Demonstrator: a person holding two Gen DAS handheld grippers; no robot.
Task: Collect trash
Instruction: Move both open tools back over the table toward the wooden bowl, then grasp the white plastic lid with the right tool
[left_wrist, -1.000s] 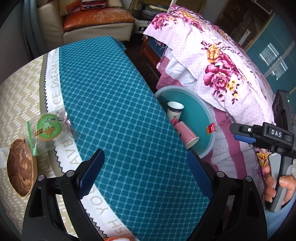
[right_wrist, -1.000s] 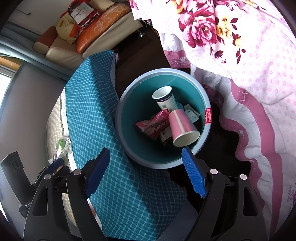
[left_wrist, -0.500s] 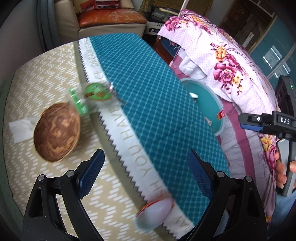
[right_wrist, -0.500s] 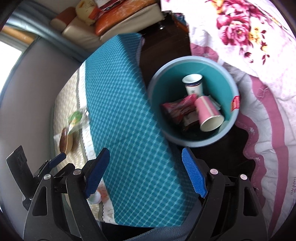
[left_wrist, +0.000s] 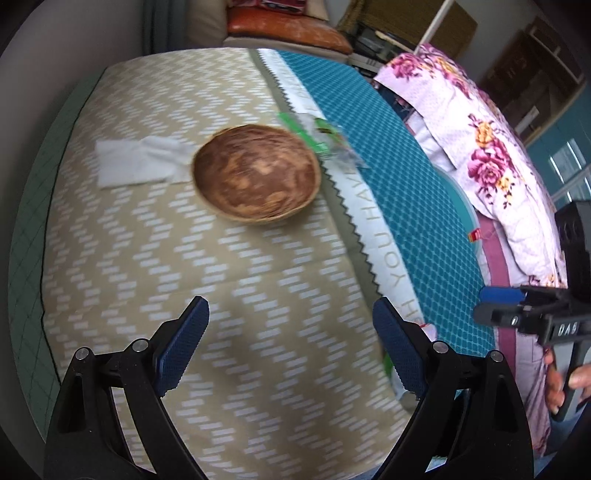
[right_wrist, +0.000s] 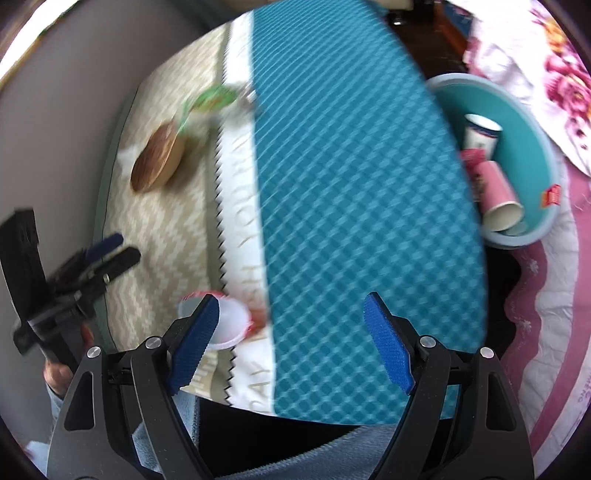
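My left gripper (left_wrist: 291, 334) hangs open over the beige zigzag part of the tablecloth (left_wrist: 184, 258), nothing between its blue pads. Ahead of it lie a brown wooden bowl (left_wrist: 256, 173), a white tissue (left_wrist: 136, 162) to the bowl's left, and a green-and-clear wrapper (left_wrist: 321, 136) at its right. My right gripper (right_wrist: 291, 339) is open above the table's near edge, over the teal cloth (right_wrist: 351, 184). A white plastic cup with a red rim (right_wrist: 231, 321) lies beside its left pad. The teal bin (right_wrist: 535, 136) on the floor holds a pink cup (right_wrist: 496, 188), a white cup (right_wrist: 480, 133) and wrappers.
A floral quilt (left_wrist: 480, 147) covers a bed right of the table, behind the bin. A sofa with an orange cushion (left_wrist: 284, 29) stands beyond the table's far end. A person's hand (left_wrist: 561, 380) holds the right gripper's handle; a blue sleeve (right_wrist: 258, 469) shows at the bottom.
Both grippers have swept left from the bin side to over the table. The bowl, tissue and wrapper now sit ahead of the left gripper; the bin has slid to the right edge.
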